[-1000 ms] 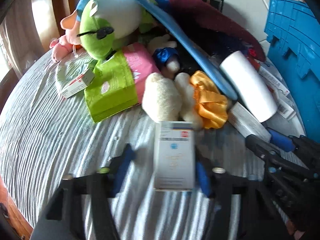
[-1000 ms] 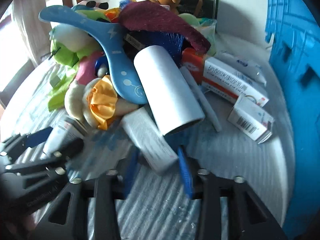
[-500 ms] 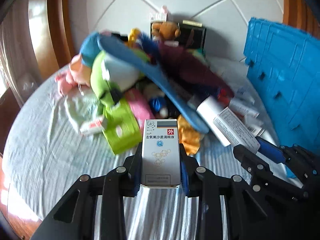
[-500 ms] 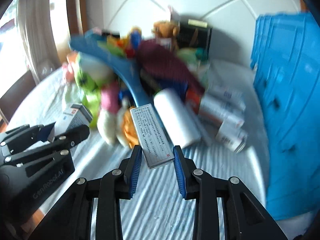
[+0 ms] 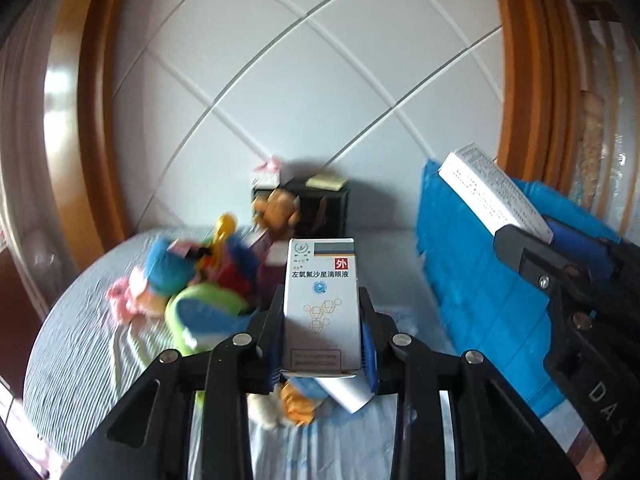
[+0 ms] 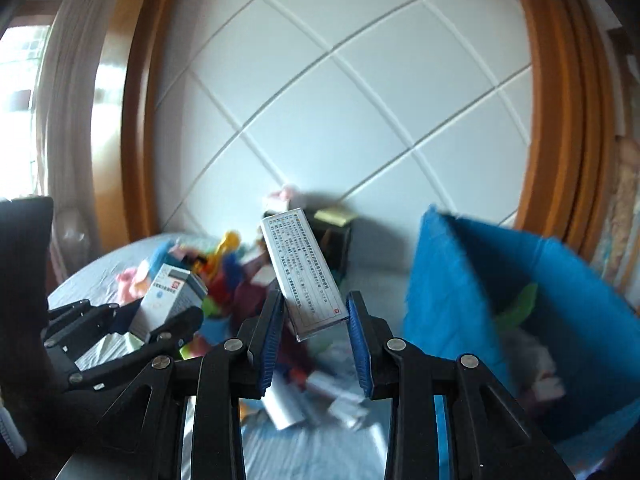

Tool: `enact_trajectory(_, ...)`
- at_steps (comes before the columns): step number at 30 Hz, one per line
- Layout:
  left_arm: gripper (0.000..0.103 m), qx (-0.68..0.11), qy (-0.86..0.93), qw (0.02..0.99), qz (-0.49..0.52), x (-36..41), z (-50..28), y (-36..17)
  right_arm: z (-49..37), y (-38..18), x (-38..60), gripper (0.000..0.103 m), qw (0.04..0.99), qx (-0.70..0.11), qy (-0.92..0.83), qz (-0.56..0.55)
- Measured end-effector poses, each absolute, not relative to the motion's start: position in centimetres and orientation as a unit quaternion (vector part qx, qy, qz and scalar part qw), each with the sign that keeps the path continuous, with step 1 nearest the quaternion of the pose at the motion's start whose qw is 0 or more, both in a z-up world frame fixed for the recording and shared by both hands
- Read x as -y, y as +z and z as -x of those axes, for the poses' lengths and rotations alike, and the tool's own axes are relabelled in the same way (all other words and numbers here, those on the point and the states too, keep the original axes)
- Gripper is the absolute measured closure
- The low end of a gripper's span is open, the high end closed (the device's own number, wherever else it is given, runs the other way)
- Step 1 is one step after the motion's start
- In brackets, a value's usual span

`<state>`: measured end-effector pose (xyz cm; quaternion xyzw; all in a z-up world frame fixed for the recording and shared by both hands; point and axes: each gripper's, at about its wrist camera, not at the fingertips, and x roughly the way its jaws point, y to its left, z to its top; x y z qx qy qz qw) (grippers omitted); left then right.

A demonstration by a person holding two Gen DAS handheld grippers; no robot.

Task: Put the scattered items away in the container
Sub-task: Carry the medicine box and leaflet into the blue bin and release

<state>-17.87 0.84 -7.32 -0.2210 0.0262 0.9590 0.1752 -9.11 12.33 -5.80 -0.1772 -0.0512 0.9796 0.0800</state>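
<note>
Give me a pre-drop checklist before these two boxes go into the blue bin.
1. Left gripper clamped on the eye-drop box, square and upright: ok.
2. Right gripper on the printed box: the box sits skewed, and contact with the right pad is unclear: cannot tell.
3. Blue bin open and in view to the right: ok.
4. Free space in the bin: the inside is blurred: cannot tell.
5. Grippers apart from each other: ok.

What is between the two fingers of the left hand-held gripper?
A white eye-drop carton stands upright, clamped between the fingers of the left hand-held gripper, in the left wrist view.
</note>
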Motion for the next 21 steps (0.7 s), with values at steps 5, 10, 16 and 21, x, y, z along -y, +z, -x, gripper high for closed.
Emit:
enact_trajectory(5,0.073,-0.039,0.96,0.216,0.173,-9.5,17.0,-1.6,8.3,-1.2,-20.4,0.071,0.133,0.062,0.978,0.145)
enact_trajectory(10,0.073,-0.055,0.948,0.25,0.188,-21.0,18.0,2.5,9.9,1.8,-32.0,0.071,0.183,0.069,0.968,0.155)
enact_trajectory(16,0.073,-0.081,0.925,0.267,0.258,-33.8,22.2,2.5,14.4,1.0,-44.3,0.071,0.208,0.059,0.953,0.211)
enact_trajectory(21,0.073,-0.09,0.894,0.245,0.364,-40.6,28.0,-2.2,18.3,-3.7,-51.4,0.071,0.2,0.025,0.938,0.281)
